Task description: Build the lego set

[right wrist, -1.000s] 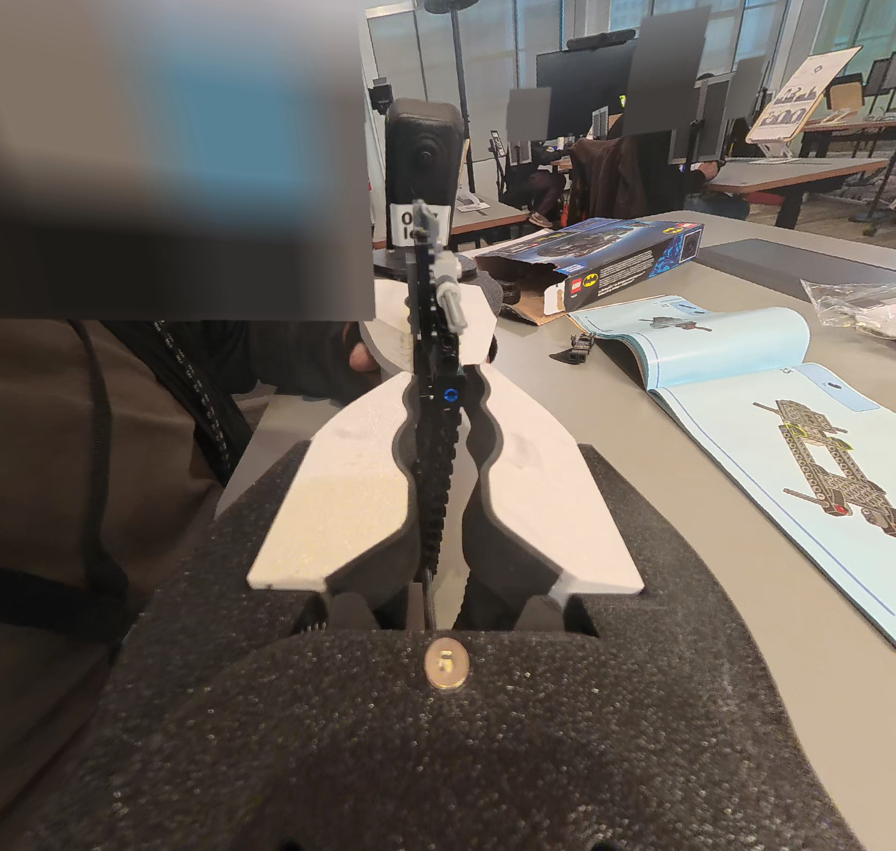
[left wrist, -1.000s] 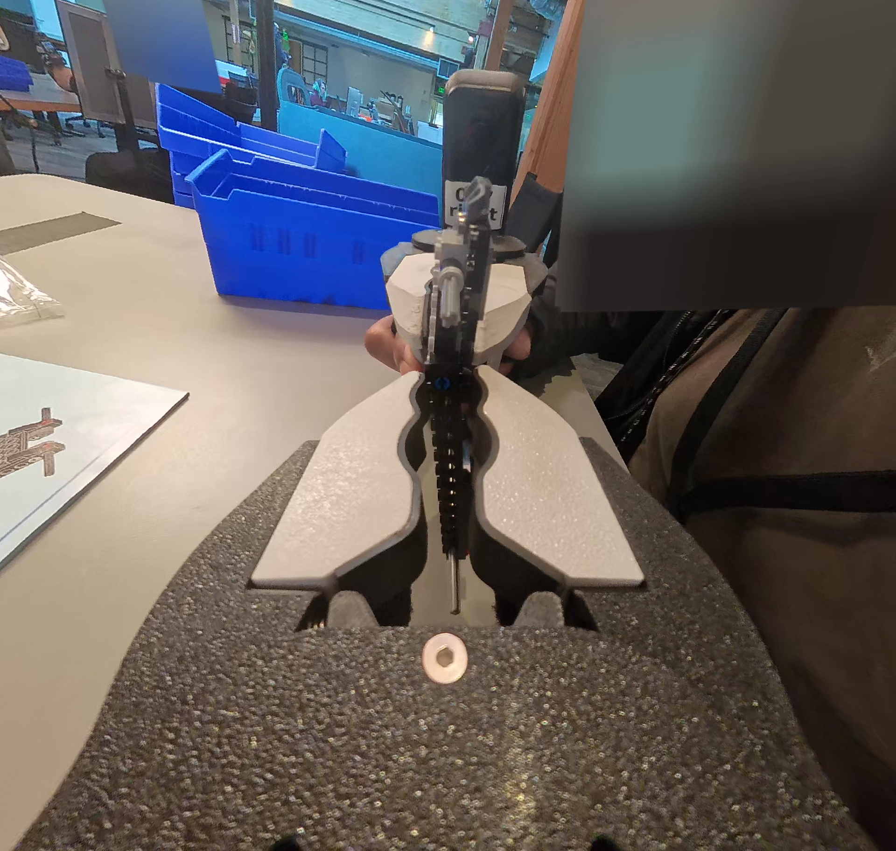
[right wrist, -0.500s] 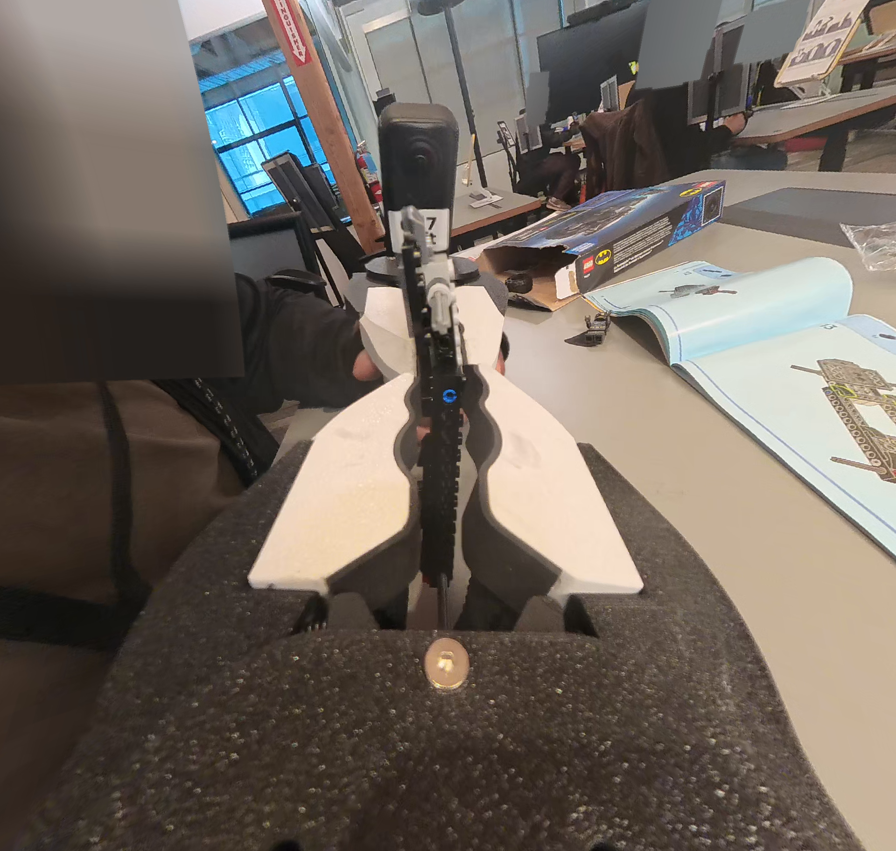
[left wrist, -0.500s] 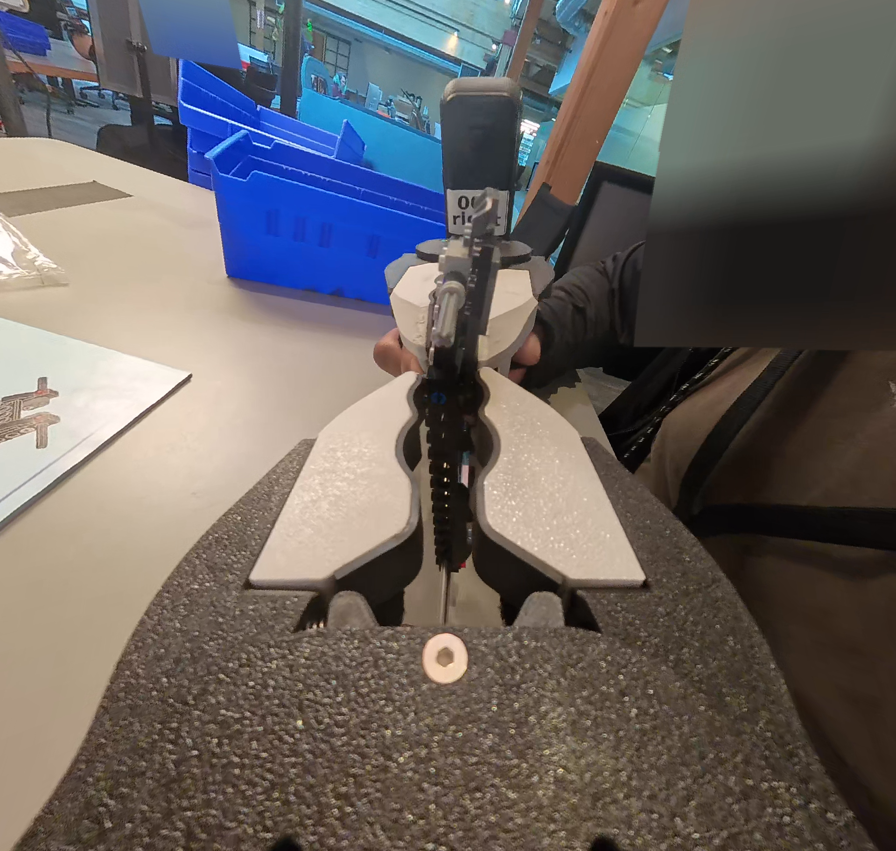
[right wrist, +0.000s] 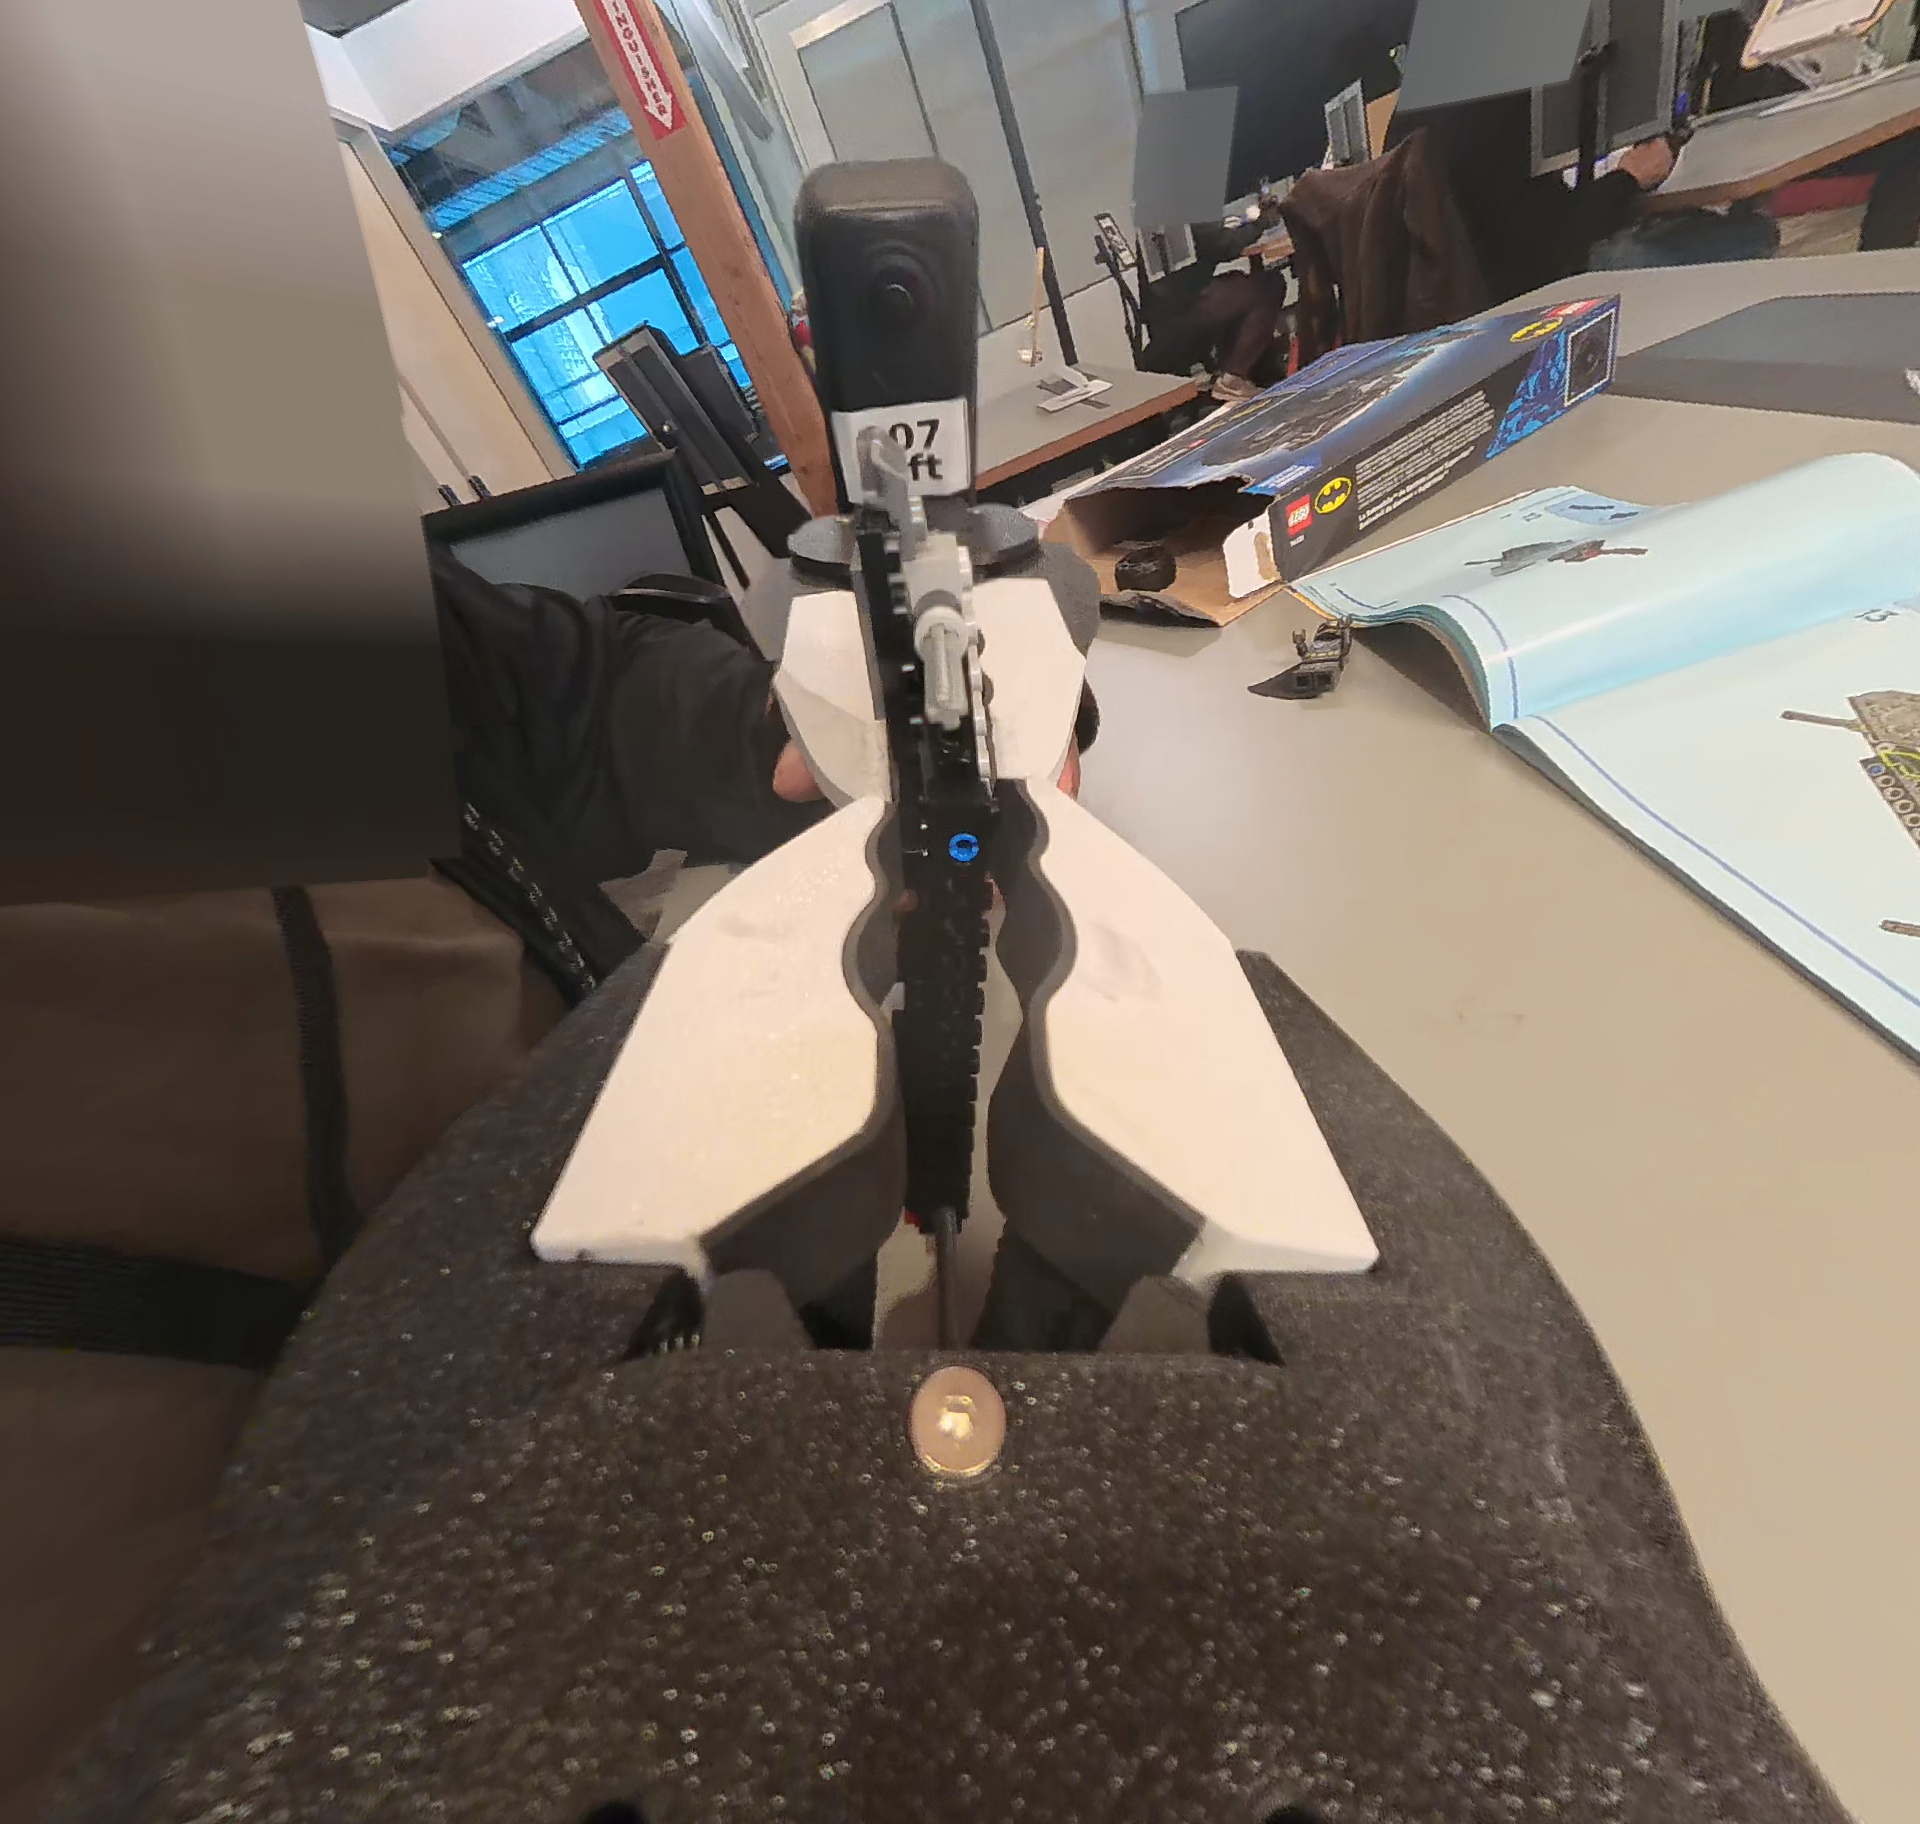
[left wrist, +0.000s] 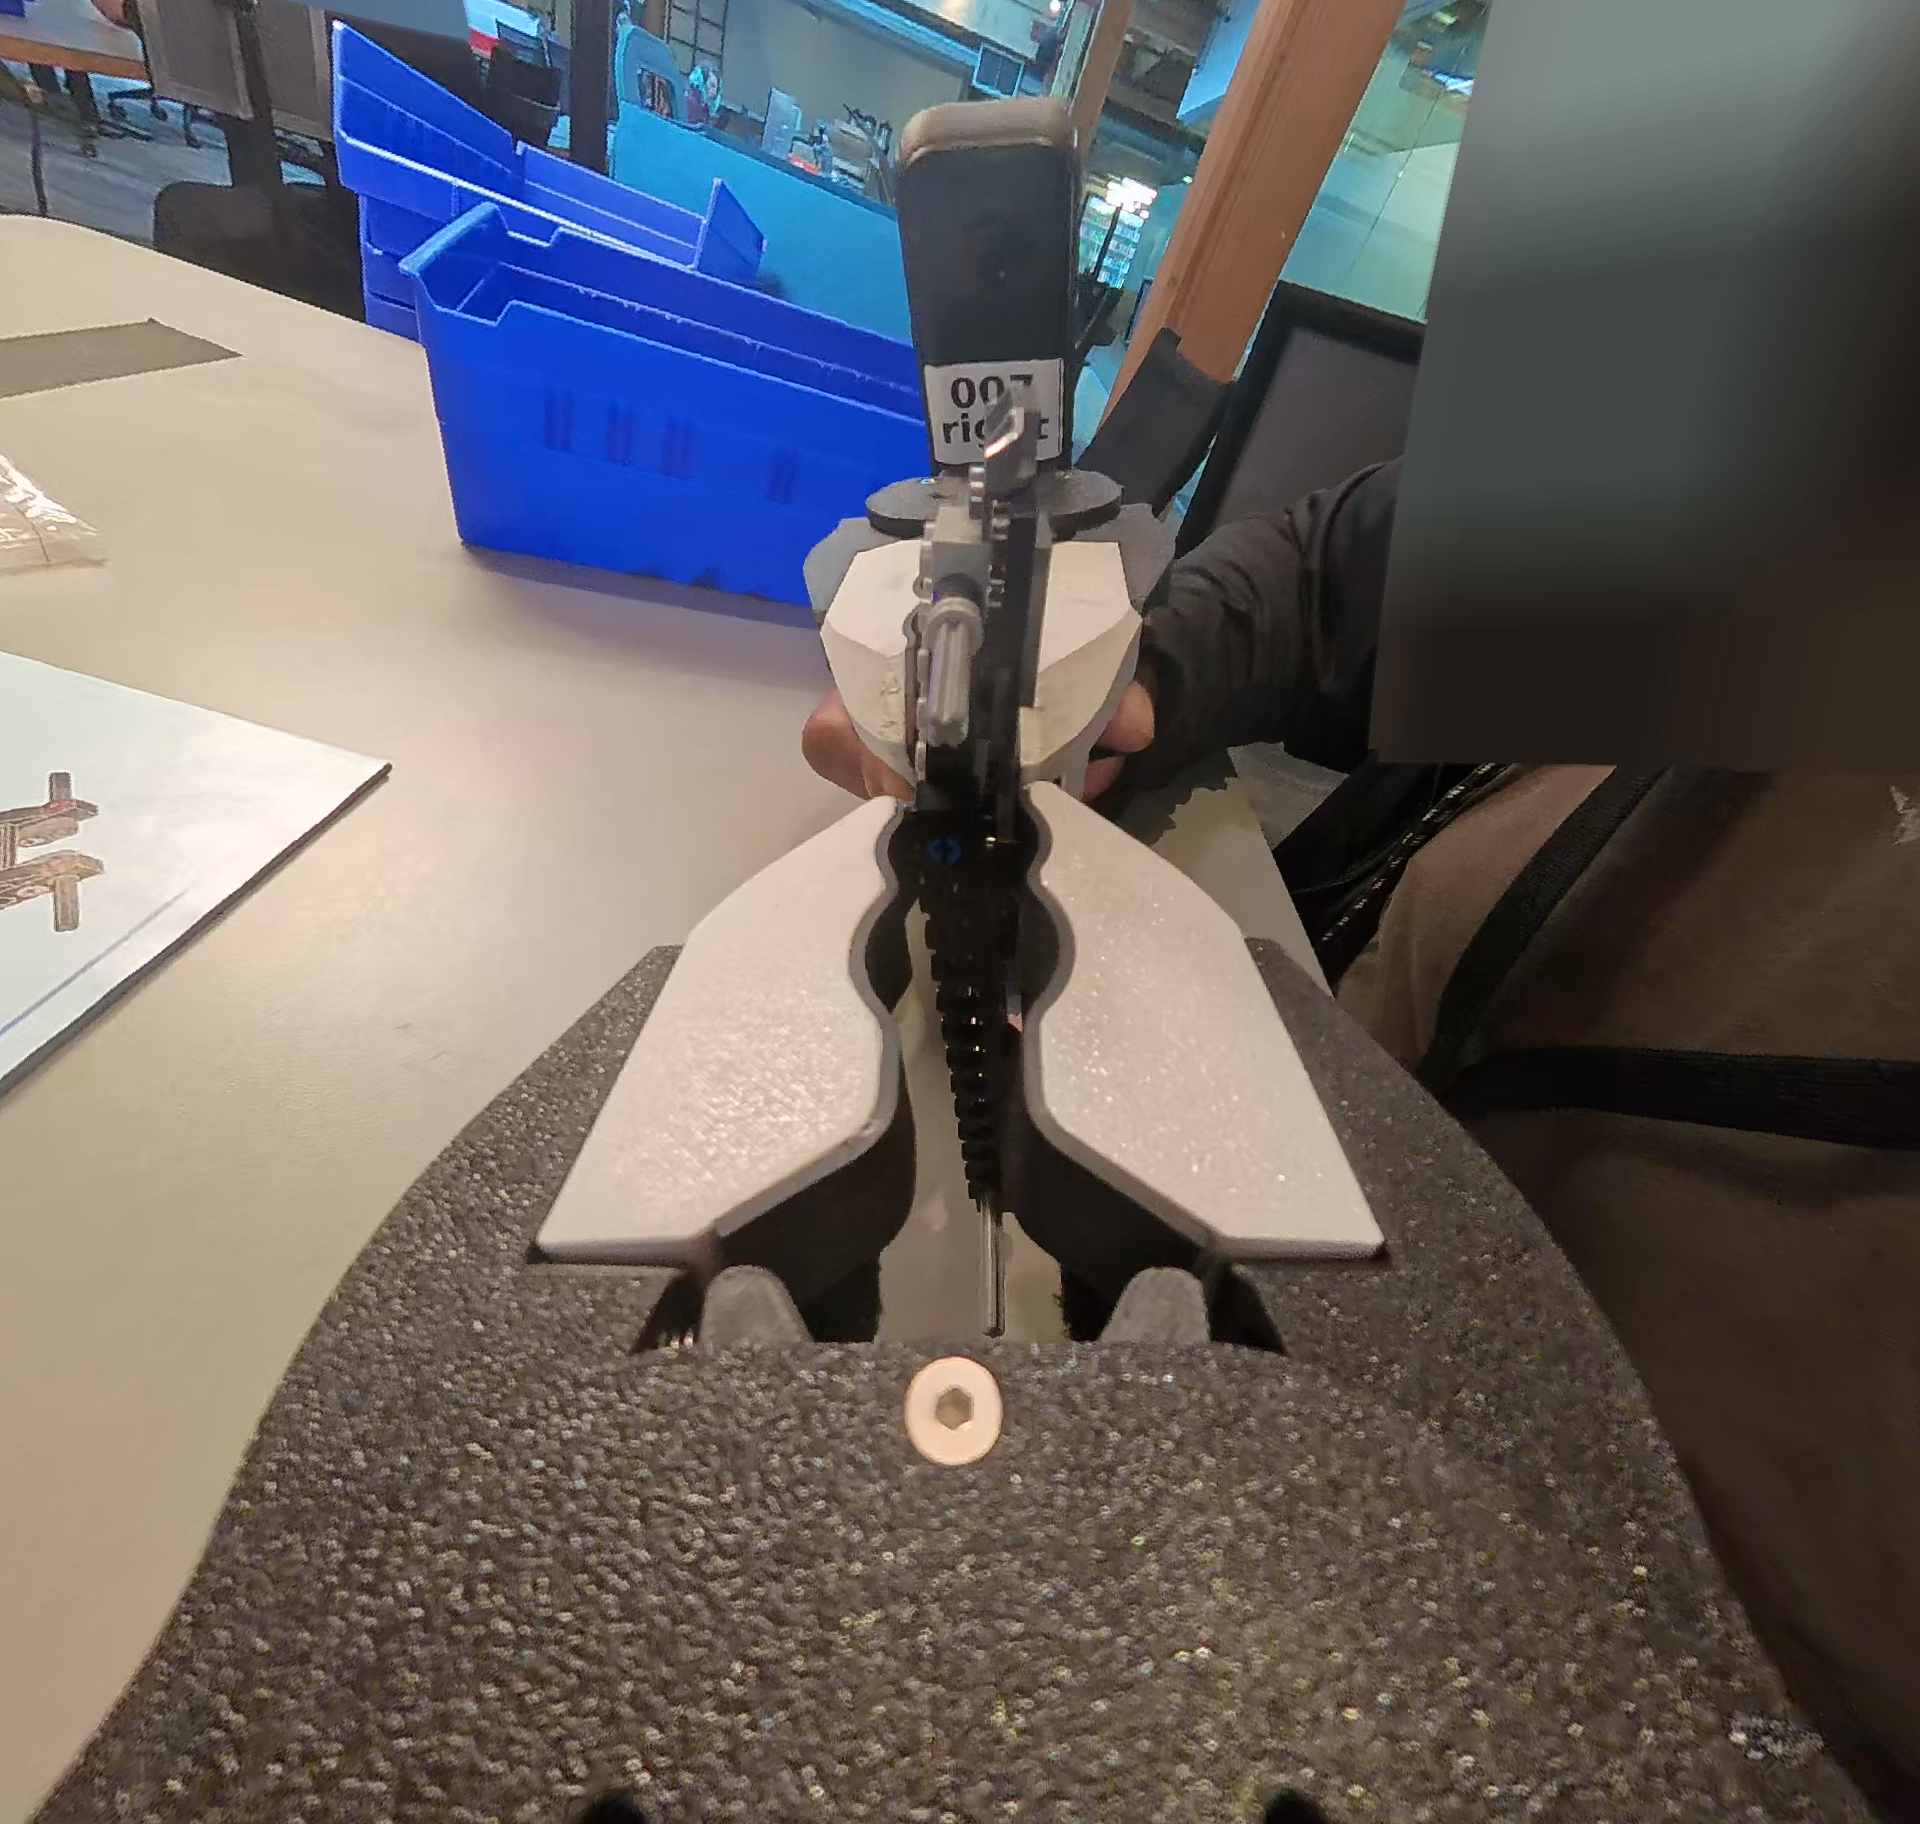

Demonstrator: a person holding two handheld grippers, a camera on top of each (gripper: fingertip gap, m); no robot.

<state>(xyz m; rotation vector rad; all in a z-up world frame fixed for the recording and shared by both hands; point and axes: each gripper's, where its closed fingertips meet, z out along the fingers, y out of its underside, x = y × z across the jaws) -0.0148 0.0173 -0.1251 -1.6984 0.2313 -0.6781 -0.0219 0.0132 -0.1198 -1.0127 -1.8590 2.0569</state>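
I held black brick strip [left wrist: 961,901] clenched in both grippers, left [left wrist: 961,844] and right [right wrist: 951,839], nose to nose above table [left wrist: 436,818]; booklet [right wrist: 1683,694] nearby.

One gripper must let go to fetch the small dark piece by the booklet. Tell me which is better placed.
Left, probably. Both grippers clamp the black brick assembly, but the right wrist view shows the left gripper close beside the small dark piece and booklet, far from the right gripper.
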